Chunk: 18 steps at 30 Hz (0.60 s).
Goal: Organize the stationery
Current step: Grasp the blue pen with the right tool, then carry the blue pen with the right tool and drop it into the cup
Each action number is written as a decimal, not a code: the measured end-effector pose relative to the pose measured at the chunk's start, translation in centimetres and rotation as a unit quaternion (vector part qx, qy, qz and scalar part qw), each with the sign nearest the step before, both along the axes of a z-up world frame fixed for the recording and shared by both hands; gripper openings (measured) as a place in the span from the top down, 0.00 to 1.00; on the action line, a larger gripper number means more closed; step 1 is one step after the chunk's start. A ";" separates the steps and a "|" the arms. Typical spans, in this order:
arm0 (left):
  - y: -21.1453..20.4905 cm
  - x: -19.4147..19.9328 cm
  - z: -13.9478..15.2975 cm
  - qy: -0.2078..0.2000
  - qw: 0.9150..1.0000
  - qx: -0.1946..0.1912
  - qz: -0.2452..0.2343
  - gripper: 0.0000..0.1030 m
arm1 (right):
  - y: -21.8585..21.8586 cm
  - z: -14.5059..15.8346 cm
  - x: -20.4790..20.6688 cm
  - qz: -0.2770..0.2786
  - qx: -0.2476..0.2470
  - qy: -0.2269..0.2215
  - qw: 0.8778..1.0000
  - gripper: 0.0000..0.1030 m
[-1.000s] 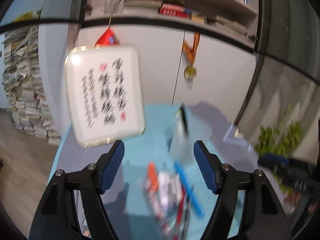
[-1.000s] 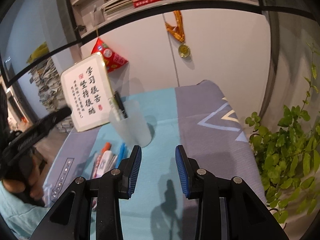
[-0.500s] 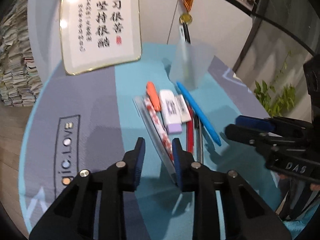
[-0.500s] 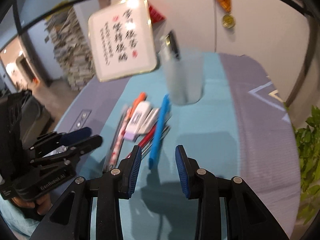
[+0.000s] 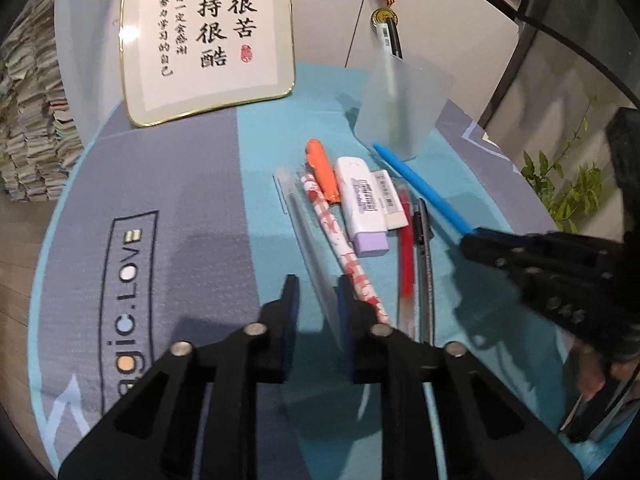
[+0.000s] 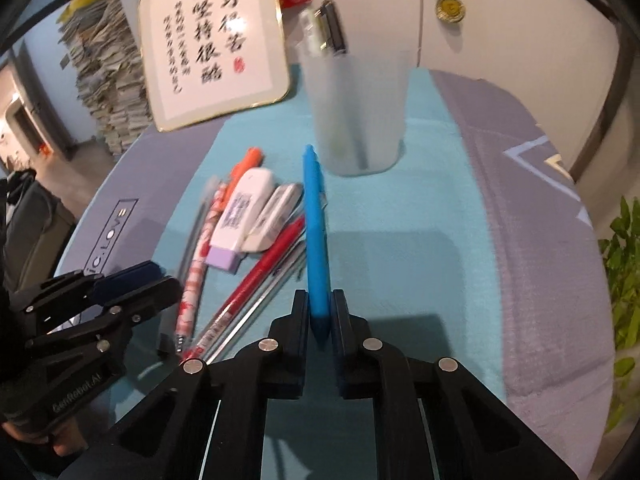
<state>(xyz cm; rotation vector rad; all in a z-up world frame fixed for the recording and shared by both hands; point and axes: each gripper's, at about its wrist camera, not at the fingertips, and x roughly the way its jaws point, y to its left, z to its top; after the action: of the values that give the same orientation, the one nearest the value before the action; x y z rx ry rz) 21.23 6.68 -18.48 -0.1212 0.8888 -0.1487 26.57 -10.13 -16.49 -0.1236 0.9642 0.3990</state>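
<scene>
My right gripper (image 6: 320, 304) is shut on the near end of a blue pen (image 6: 314, 224) that points toward a frosted plastic cup (image 6: 356, 108) holding two pens. The blue pen (image 5: 424, 188) also shows in the left wrist view with the right gripper (image 5: 476, 244) at its end. My left gripper (image 5: 318, 292) stands narrowly open over the near end of a clear ruler (image 5: 308, 240). Beside it lie a red-patterned pen (image 5: 340, 244), an orange marker (image 5: 322, 172), a white and purple correction tape (image 5: 362, 208), a white eraser (image 5: 390, 200), a red pen (image 5: 406, 256) and a grey pen (image 5: 424, 264).
A gold-framed calligraphy plaque (image 5: 208, 36) leans at the back of the blue and grey mat (image 5: 160, 184). The cup (image 5: 404, 108) stands right of it. A medal (image 6: 450, 8) hangs on the cabinet behind. A plant (image 6: 624, 264) is at the right edge.
Both grippers came down toward the stationery. My right gripper closed on the blue pen's near end. My left gripper narrowed and moved in over the ruler's near end.
</scene>
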 end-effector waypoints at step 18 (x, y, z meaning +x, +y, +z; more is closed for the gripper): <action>2.7 -0.2 1.9 0.007 0.999 0.005 0.032 0.88 | -6.0 2.1 -1.5 -0.036 -0.010 0.005 0.999 0.60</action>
<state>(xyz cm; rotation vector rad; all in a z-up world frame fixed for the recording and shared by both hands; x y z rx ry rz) 21.00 9.37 -16.57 -0.1407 0.8983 -0.0845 25.10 -16.15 -14.39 -0.1055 0.9805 0.3236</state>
